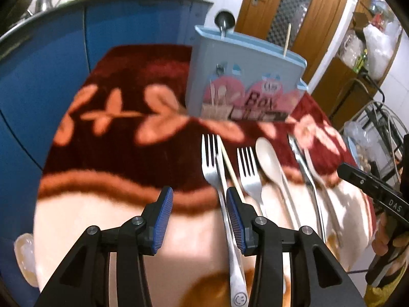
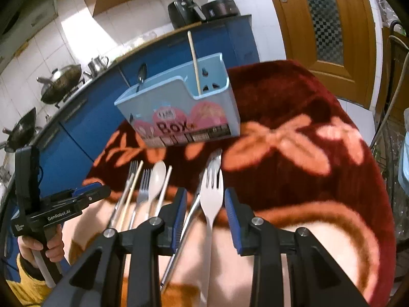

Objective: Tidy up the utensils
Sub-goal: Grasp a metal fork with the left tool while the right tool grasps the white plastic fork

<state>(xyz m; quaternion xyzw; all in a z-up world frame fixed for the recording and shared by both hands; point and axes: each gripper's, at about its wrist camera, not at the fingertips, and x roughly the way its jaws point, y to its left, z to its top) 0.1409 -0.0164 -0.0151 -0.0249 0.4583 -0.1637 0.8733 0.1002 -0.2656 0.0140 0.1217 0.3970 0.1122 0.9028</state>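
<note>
Several utensils lie side by side on the red flowered cloth (image 1: 122, 153). From the left they are a steel fork (image 1: 211, 158), a chopstick (image 1: 230, 168), a second fork (image 1: 249, 174), a beige spoon (image 1: 268, 158) and a long steel utensil (image 1: 304, 163). My left gripper (image 1: 199, 192) is open over the cloth, with the steel fork's handle just inside its right pad (image 1: 236, 220). My right gripper (image 2: 205, 190) is open above a pale fork (image 2: 211, 197), its pads clear of it. Behind stands the light blue utensil box (image 2: 179, 107), holding a dark spoon (image 2: 141, 73) and a chopstick (image 2: 194, 58).
Blue cabinets (image 1: 51, 76) curve round the table's far and left sides. A wooden door (image 2: 319, 25) is at the back right. Woks (image 2: 61, 81) and an air fryer (image 2: 184, 12) sit on the counter. A wire rack with bags (image 1: 375, 46) stands to the right.
</note>
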